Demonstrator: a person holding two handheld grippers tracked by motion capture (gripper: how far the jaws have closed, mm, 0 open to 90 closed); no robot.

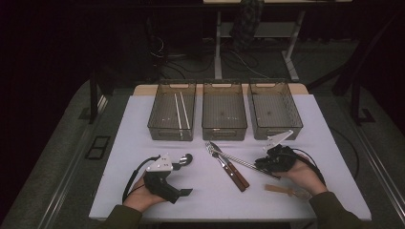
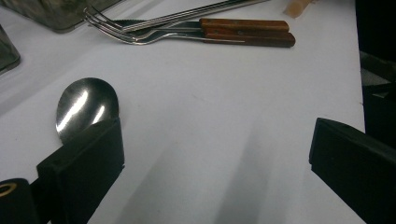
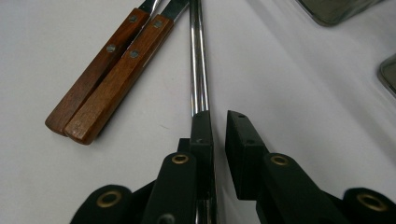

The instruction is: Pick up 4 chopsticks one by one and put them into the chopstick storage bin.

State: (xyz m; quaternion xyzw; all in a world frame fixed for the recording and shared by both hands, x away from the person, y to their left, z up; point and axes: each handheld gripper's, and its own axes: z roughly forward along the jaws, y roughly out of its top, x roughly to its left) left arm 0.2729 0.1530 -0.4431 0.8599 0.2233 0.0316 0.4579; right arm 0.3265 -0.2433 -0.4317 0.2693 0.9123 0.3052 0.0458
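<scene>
Two forks with wooden handles (image 1: 229, 168) (image 2: 205, 30) (image 3: 107, 70) lie side by side mid-table. A long metal chopstick (image 1: 239, 162) (image 3: 198, 60) crosses their tines and runs to my right gripper (image 1: 260, 164) (image 3: 218, 116). That gripper's jaws stand a narrow gap apart, and the rod passes under the left one; whether it is pinched is unclear. A steel spoon (image 1: 187, 157) (image 2: 84, 105) rests on the table, its bowl just beyond one jaw of my left gripper (image 1: 184, 175) (image 2: 212, 154). The left gripper is wide open, with bare table between its jaws.
Three grey bins (image 1: 157, 119) (image 1: 223, 129) (image 1: 292, 112) stand in a row at the back; the left one holds two pale sticks (image 1: 180, 114). A pale wooden piece (image 1: 279, 190) lies by the right hand near the front edge.
</scene>
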